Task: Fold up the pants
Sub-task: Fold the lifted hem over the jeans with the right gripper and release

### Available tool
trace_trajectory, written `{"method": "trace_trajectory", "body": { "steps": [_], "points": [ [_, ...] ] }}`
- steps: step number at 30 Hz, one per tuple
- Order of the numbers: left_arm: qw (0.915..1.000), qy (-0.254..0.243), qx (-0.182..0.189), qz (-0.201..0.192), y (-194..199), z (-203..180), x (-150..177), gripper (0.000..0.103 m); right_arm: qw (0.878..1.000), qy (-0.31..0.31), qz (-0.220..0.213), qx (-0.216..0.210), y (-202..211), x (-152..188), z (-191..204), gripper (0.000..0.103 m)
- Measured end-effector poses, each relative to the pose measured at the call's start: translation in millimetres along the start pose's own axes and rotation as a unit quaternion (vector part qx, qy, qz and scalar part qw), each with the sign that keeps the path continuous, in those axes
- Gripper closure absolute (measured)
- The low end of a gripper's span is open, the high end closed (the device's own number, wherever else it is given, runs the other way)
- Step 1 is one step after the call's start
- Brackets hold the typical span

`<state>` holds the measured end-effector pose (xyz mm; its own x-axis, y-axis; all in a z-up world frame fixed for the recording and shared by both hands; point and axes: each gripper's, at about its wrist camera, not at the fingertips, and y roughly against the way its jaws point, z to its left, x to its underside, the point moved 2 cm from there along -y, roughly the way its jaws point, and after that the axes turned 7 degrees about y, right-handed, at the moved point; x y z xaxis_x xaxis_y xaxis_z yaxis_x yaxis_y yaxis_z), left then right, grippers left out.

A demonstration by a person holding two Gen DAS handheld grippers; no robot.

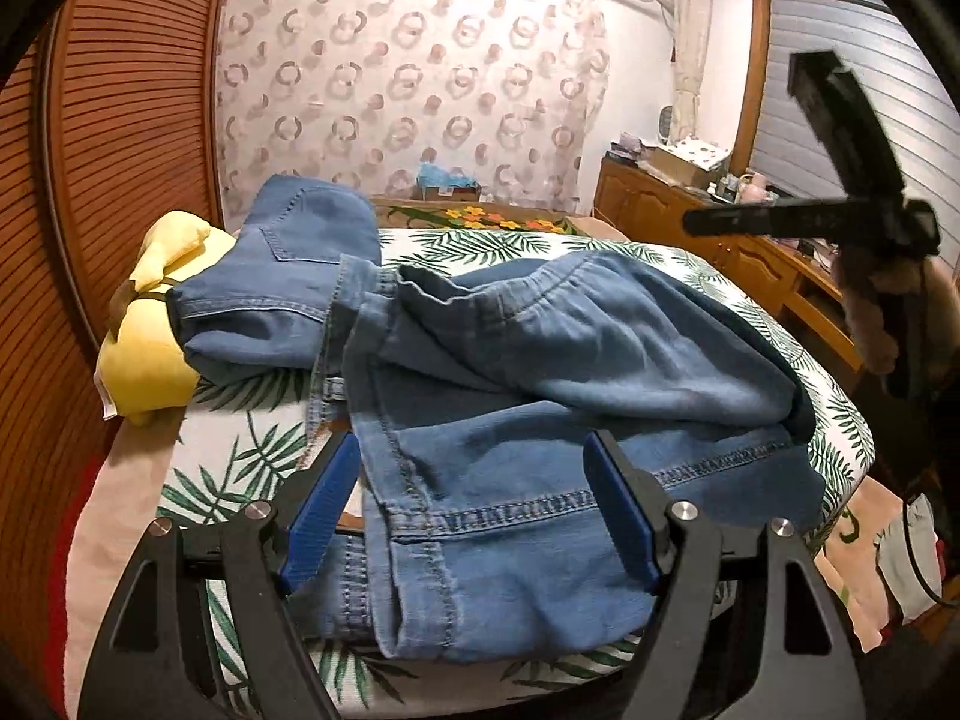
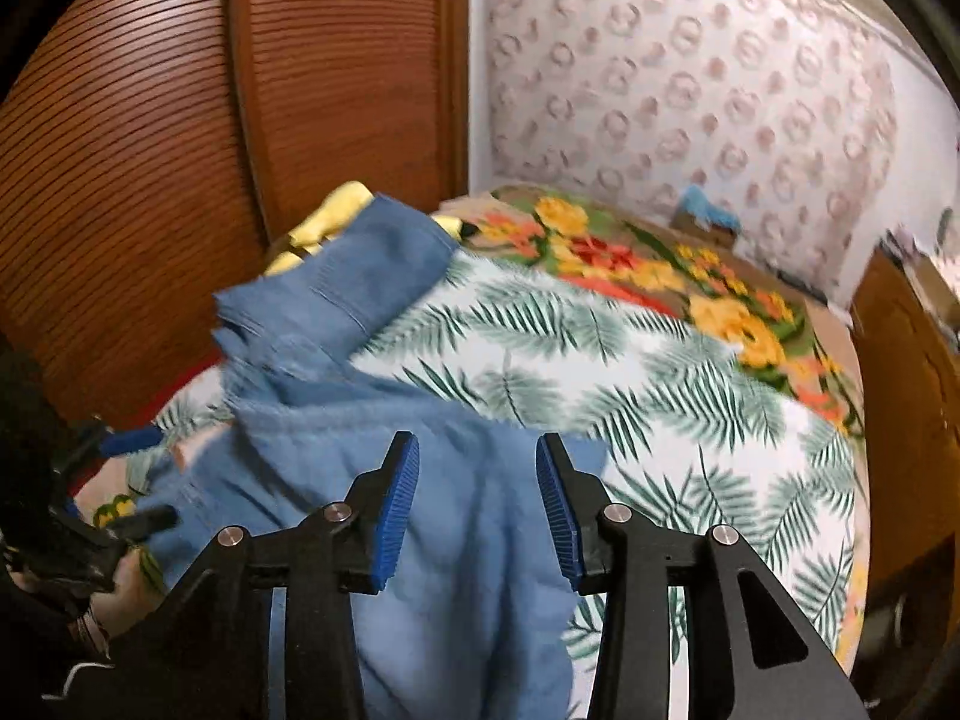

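Pants: the blue jeans (image 1: 510, 372) lie crumpled on the bed, spread across the leaf sheet. One part runs up to the far left and rests on the yellow pillow. Near the left gripper, one hem lies folded over another layer of the jeans.
Bed: the bed (image 2: 690, 372) has a white sheet with green leaves on it. A blanket with yellow and orange flowers (image 2: 720, 300) lies at the far end.
Pillow: a yellow pillow (image 1: 144, 354) sits at the far left of the bed, by the brown slatted door (image 1: 120, 150). The jeans cover part of it.
Left gripper: the left gripper (image 1: 471, 510) is wide apart, not clamped. The jean hem lies between its blue pads (image 1: 618, 516), but the pads do not press on it.
Right gripper: the right gripper (image 2: 477, 498) is partly apart and holds nothing. It is above the jeans, with blue cloth seen in the gap. This view is blurry. In the left view it shows up high at the right side, off the bed.
Room: a wall with ring shapes (image 1: 420, 90) is behind the bed. A wooden cabinet (image 1: 690, 222) with small things on top stands to the right.
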<state>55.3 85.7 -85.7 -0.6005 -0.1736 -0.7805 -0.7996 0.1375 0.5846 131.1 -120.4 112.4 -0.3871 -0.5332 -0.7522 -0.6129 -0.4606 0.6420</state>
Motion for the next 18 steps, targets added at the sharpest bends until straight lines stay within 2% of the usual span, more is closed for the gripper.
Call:
{"method": "trace_trajectory", "body": {
  "steps": [6,12,16,17,18],
  "points": [
    [1.0,-0.003,-0.001,0.007,-2.9,-2.3,2.0,0.025,1.0,-0.017,0.009,-0.023,-28.7,-3.6,-2.3,0.061],
    [0.9999,0.003,-0.002,0.011,-4.6,2.1,5.4,0.025,0.999,-0.032,0.032,-0.03,-74.6,-8.3,-5.0,0.061],
    [0.9999,0.006,-0.003,0.011,-3.6,6.0,7.4,0.025,0.997,-0.042,0.036,-0.046,-85.4,-16.0,-5.6,0.061],
    [0.9999,0.007,-0.004,0.01,-3.3,7.1,7.9,0.025,0.997,-0.046,0.035,-0.054,-85.8,-17.7,-4.9,0.063],
    [0.9999,0.009,-0.004,0.01,-2.8,8.1,8.1,0.025,0.996,-0.047,0.033,-0.067,-88.2,-17.1,-6.6,0.077]
  ]
}}
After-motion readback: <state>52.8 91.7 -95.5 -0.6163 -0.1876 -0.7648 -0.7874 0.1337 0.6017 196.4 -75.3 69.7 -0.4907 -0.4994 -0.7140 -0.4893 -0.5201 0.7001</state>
